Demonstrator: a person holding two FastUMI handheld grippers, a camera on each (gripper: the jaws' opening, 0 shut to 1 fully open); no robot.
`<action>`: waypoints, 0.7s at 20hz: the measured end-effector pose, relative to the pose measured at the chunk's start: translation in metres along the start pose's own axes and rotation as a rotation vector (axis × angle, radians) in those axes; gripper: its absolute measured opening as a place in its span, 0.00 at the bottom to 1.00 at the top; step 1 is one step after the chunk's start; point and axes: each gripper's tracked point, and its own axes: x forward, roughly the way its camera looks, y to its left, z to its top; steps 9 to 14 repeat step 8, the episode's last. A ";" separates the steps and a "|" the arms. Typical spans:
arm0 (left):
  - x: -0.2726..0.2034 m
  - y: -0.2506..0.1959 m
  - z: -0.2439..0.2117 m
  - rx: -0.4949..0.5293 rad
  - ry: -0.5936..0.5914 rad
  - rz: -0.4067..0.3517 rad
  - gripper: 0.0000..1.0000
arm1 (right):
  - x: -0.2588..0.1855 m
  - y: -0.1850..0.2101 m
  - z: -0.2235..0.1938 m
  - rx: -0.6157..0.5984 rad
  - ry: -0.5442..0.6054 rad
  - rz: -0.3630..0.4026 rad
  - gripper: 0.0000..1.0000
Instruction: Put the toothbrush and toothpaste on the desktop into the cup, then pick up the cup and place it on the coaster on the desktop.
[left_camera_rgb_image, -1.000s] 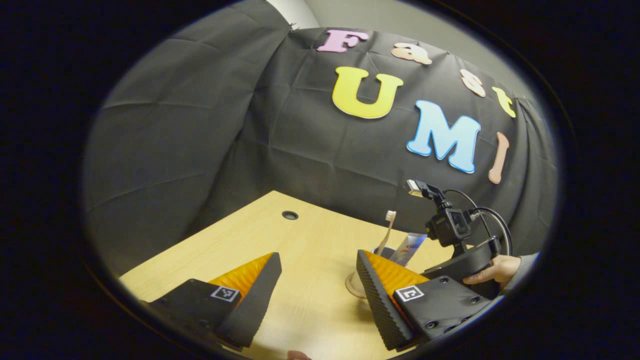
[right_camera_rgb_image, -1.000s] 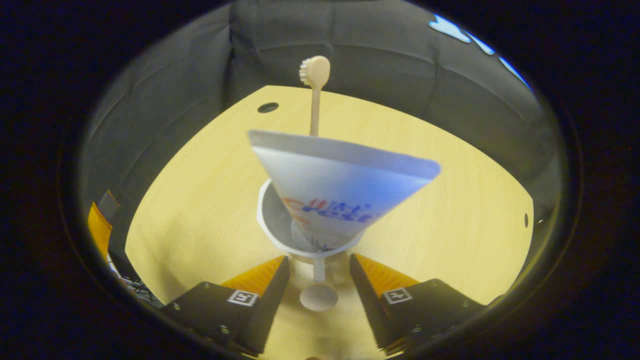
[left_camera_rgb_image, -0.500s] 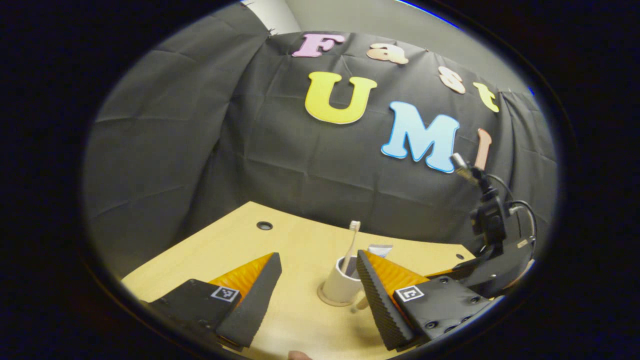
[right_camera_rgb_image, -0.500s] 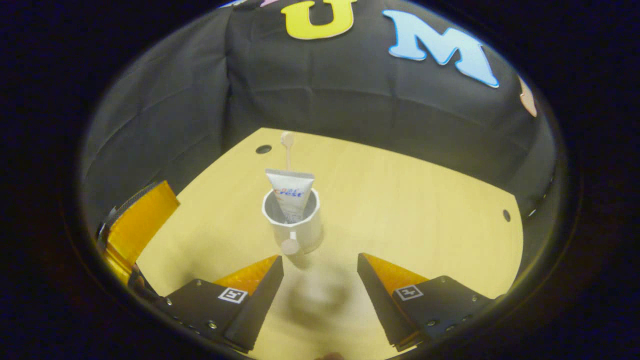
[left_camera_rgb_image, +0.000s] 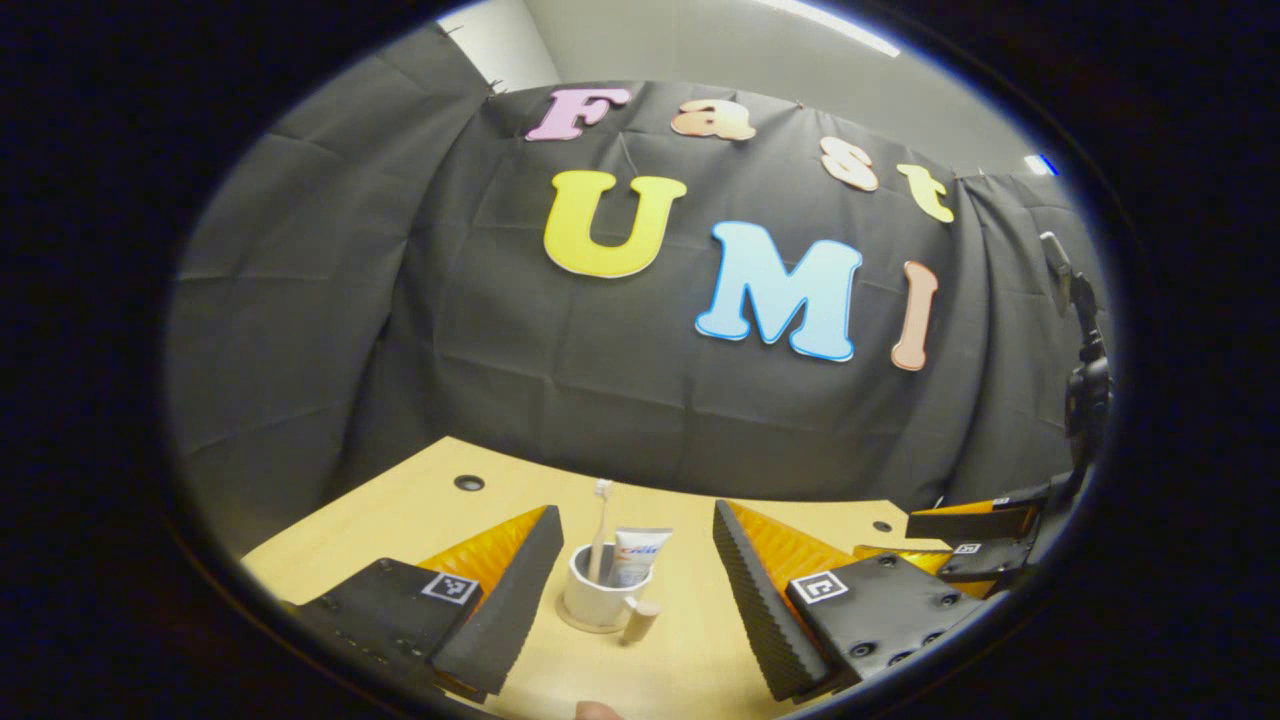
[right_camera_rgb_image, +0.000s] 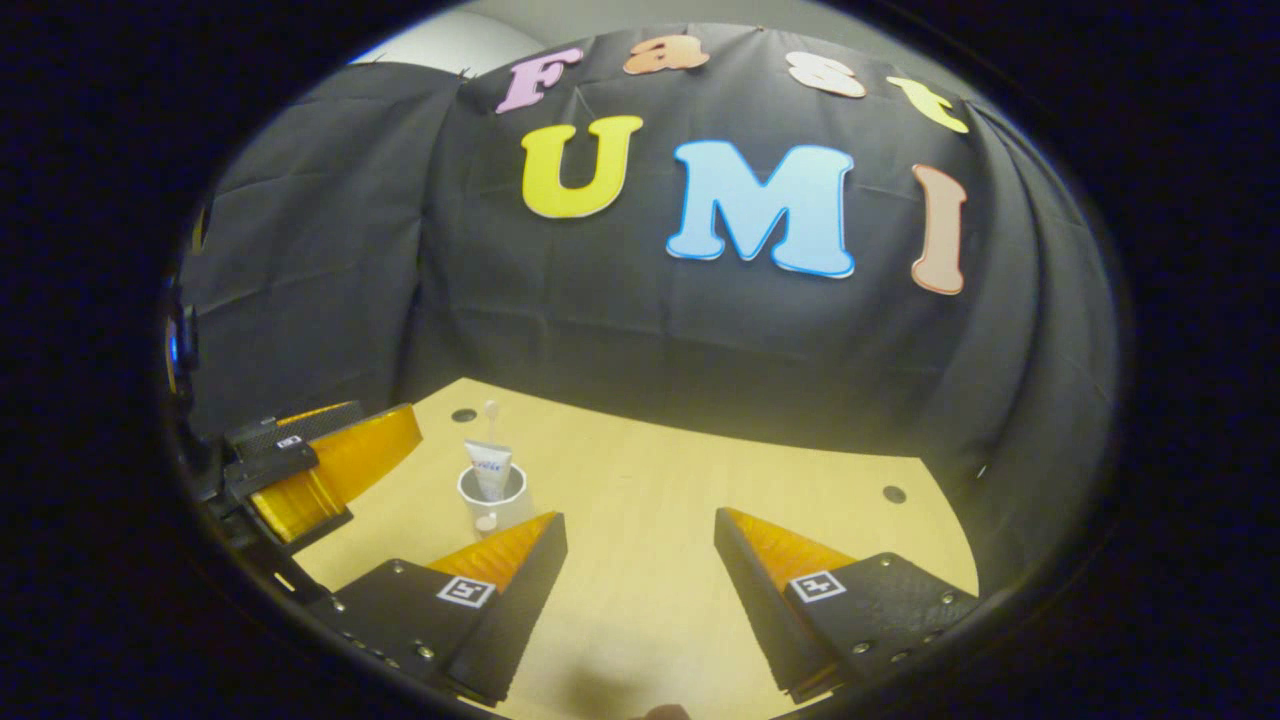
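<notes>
Both hand-held grippers, left (left_camera_rgb_image: 632, 590) and right (right_camera_rgb_image: 635, 590), gaped wide and empty. Beyond them the cup (left_camera_rgb_image: 592, 598) stood on its coaster (left_camera_rgb_image: 575, 624) toward the table's (left_camera_rgb_image: 680, 660) far-left corner, holding toothbrush (left_camera_rgb_image: 600, 530) and toothpaste (left_camera_rgb_image: 636, 556). It looked rigid, smooth, top-heavy; gripping across its body seemed safest.

- In your left gripper view, the cup (left_camera_rgb_image: 597, 597) hides the lower ends of the toothbrush (left_camera_rgb_image: 600, 530) and toothpaste (left_camera_rgb_image: 636, 556).
- The coaster (left_camera_rgb_image: 590, 626) shows there as a thin rim under the cup; the rest is covered.
- Your right hand-held gripper (left_camera_rgb_image: 985, 545) is cut off at that view's right edge.
- In your right gripper view, your left hand-held gripper (right_camera_rgb_image: 320, 470) is cropped at the left edge, and the toothbrush bristles are too small to make out.
</notes>
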 end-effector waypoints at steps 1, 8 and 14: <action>-0.003 -0.009 0.003 0.009 -0.011 -0.002 0.97 | -0.006 -0.007 0.004 0.004 -0.028 -0.010 0.90; -0.027 -0.044 0.011 0.096 -0.045 0.026 1.00 | -0.041 -0.035 0.042 0.019 -0.237 -0.025 0.91; -0.027 -0.044 0.011 0.096 -0.045 0.026 1.00 | -0.041 -0.035 0.042 0.019 -0.237 -0.025 0.91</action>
